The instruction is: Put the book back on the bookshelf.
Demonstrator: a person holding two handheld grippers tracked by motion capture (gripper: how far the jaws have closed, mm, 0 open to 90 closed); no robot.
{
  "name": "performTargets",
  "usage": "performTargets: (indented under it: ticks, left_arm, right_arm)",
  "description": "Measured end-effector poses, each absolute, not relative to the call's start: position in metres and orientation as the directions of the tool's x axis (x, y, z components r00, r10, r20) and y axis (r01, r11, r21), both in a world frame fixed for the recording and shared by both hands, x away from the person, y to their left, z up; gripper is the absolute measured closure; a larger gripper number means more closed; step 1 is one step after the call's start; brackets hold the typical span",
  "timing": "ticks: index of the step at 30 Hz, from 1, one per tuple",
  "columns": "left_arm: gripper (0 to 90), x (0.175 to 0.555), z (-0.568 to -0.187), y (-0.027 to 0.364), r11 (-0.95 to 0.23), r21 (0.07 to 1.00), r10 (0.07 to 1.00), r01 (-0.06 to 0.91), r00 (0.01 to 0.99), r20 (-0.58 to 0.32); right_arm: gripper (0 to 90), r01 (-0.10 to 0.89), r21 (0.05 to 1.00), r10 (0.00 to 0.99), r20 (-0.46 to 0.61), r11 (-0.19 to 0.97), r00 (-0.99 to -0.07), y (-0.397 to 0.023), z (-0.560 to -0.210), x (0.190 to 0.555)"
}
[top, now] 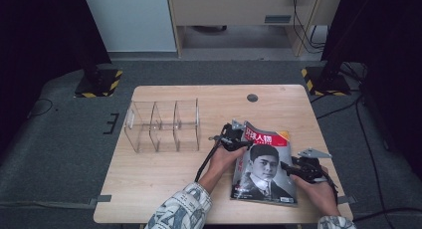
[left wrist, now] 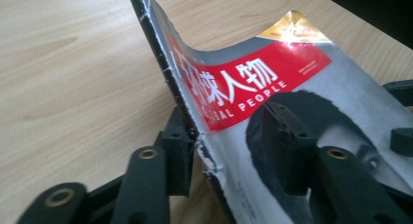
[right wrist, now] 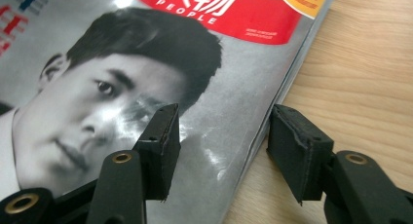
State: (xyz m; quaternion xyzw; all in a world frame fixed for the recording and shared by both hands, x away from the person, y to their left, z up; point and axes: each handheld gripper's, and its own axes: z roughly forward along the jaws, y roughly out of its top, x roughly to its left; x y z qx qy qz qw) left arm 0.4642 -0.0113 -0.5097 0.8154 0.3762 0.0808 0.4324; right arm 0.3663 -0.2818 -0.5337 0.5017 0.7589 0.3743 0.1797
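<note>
A: From the high view, where does the magazine sit?

B: On the right half of the wooden table, near the front edge, well apart from the clear plastic rack to its left. The left gripper is at its upper left corner, by the spine; the right gripper is at its right edge. Its top left corner looks lifted off the wood.

A: And the left gripper view?

B: The spine edge stands curled up between the two black jaws, one jaw on the table side, the other over the cover. The jaws stand partly spread; the outer one touches the spine, the one over the cover looks clear of it, so I'd call it a loose straddle, not a pinch. That easy curl says thin, floppy paper, and the glossy cover is likely slippery.

A: The right gripper view?

B: Jaws spread to either side of the magazine's open page edge, one over the cover, one over bare wood, gripping nothing.

A: So where to grab it?

B: I'd judge the spine best: stiffest part, all pages bound. It's light, but held by the loose edge it would sag and fan open, and single pages could tear.
</note>
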Motion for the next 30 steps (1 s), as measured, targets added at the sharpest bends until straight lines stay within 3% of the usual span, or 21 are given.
performTargets:
  ticks: [7, 8, 9, 13, 15, 19, 22, 25, 30]
  left_arm:
    - [51.2, 0.473, -0.504, -0.009, -0.398, 0.751, 0.637, 0.527, 0.747, -0.187]
    - [59.9, 0.472, -0.503, -0.009, -0.411, 0.746, 0.634, 0.525, 0.752, -0.180]
    - [63.1, 0.471, -0.503, -0.008, -0.418, 0.740, 0.632, 0.526, 0.754, -0.180]
    - [73.4, 0.463, -0.501, -0.008, -0.443, 0.733, 0.642, 0.516, 0.753, -0.142]
    - [73.9, 0.459, -0.501, -0.005, -0.433, 0.733, 0.649, 0.525, 0.745, -0.151]
    - [68.2, 0.457, -0.499, 0.000, -0.414, 0.747, 0.638, 0.520, 0.751, -0.169]
    - [54.3, 0.460, -0.497, 0.000, -0.389, 0.756, 0.641, 0.526, 0.744, -0.188]
    - [46.8, 0.472, -0.495, -0.001, -0.368, 0.754, 0.636, 0.543, 0.739, -0.222]
    - [44.0, 0.480, -0.494, -0.005, -0.384, 0.743, 0.622, 0.549, 0.748, -0.231]
  right_arm:
    - [48.4, 0.610, 0.759, 0.888, 0.094, 0.229, -0.450, -0.278, -0.536, 0.369]
    - [48.7, 0.603, 0.762, 0.886, 0.085, 0.238, -0.457, -0.277, -0.536, 0.371]
    - [48.8, 0.604, 0.762, 0.887, 0.087, 0.235, -0.454, -0.276, -0.536, 0.371]
    - [49.0, 0.598, 0.767, 0.889, 0.084, 0.231, -0.450, -0.275, -0.537, 0.375]
    - [48.3, 0.607, 0.765, 0.894, 0.096, 0.215, -0.438, -0.273, -0.537, 0.379]
    - [48.6, 0.600, 0.768, 0.895, 0.081, 0.225, -0.439, -0.267, -0.537, 0.387]
    - [48.9, 0.592, 0.769, 0.891, 0.067, 0.240, -0.449, -0.265, -0.536, 0.388]
    - [49.2, 0.582, 0.771, 0.886, 0.052, 0.257, -0.461, -0.262, -0.536, 0.387]
    - [50.0, 0.575, 0.773, 0.882, 0.044, 0.268, -0.470, -0.261, -0.536, 0.387]
